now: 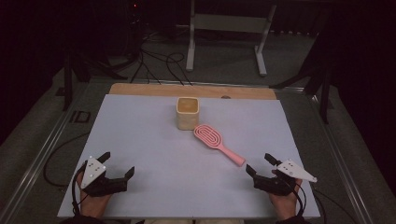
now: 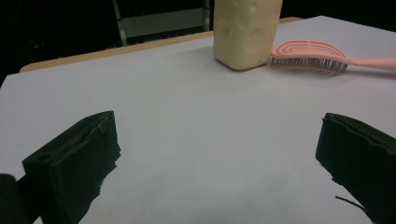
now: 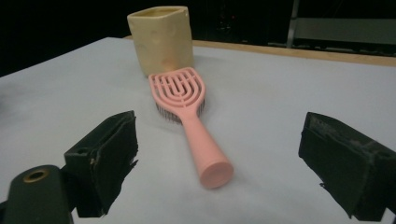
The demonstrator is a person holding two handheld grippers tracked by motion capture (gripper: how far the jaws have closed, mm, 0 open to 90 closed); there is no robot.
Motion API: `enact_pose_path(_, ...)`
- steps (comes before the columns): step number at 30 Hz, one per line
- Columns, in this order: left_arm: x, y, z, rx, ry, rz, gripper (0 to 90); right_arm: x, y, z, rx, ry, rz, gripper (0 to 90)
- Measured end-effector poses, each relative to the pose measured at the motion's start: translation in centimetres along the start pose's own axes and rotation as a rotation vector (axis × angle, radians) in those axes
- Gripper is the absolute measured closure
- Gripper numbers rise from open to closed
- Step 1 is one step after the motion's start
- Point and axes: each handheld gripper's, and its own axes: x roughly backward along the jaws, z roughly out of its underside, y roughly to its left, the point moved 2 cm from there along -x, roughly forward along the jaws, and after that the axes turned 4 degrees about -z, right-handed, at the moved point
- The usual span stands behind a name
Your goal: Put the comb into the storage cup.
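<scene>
Pale worktop, dark room.
Pink hairbrush lies beside a yellow cup; left gripper and right gripper rest near, jaws apart.

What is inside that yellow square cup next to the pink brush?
The cup looks empty as far as its open top shows from above; its bottom is too dim to confirm. The brush lies outside, beside it.

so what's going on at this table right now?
A person holds a two-jaw gripper in each hand at the near edge of the table. The left gripper and the right gripper both have their jaws open and hold nothing. A pink hairbrush lies bristles down mid-table, its handle end pointing toward the right gripper, which is lined up with it. A cream square cup stands upright just behind the brush head. Nothing has been picked up yet.
</scene>
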Motion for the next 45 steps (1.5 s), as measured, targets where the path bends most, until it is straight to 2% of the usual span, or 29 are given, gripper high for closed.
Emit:
enact_pose_path(7, -0.2, -0.3, 0.1, -0.013, 0.010, 0.003, 0.0, -0.3, 0.2, 0.0, 0.012, 0.037, -0.005, 11.1)
enact_pose_path(16, -0.2, -0.3, 0.2, -0.012, 0.017, -0.005, 0.0, -0.4, 0.2, -0.8, -0.008, 0.058, -0.017, 10.3)
enact_pose_path(20, -0.2, -0.2, 0.3, -0.009, 0.018, -0.009, 0.0, -0.6, 0.5, -1.5, 0.004, 0.077, -0.024, 9.7)
enact_pose_path(27, -0.3, -0.3, 0.4, -0.014, 0.021, -0.002, 0.0, -1.5, 0.7, -2.9, 0.026, 0.144, -0.020, 9.4)
enact_pose_path(38, -0.3, -0.4, 0.4, -0.014, 0.021, 0.000, 0.0, -2.9, 1.3, -5.9, 0.063, 0.176, -0.028, 9.4)
enact_pose_path(45, -0.4, -0.6, 0.4, -0.019, 0.023, 0.004, 0.0, -4.2, 1.4, -7.0, 0.076, 0.214, -0.036, 9.5)
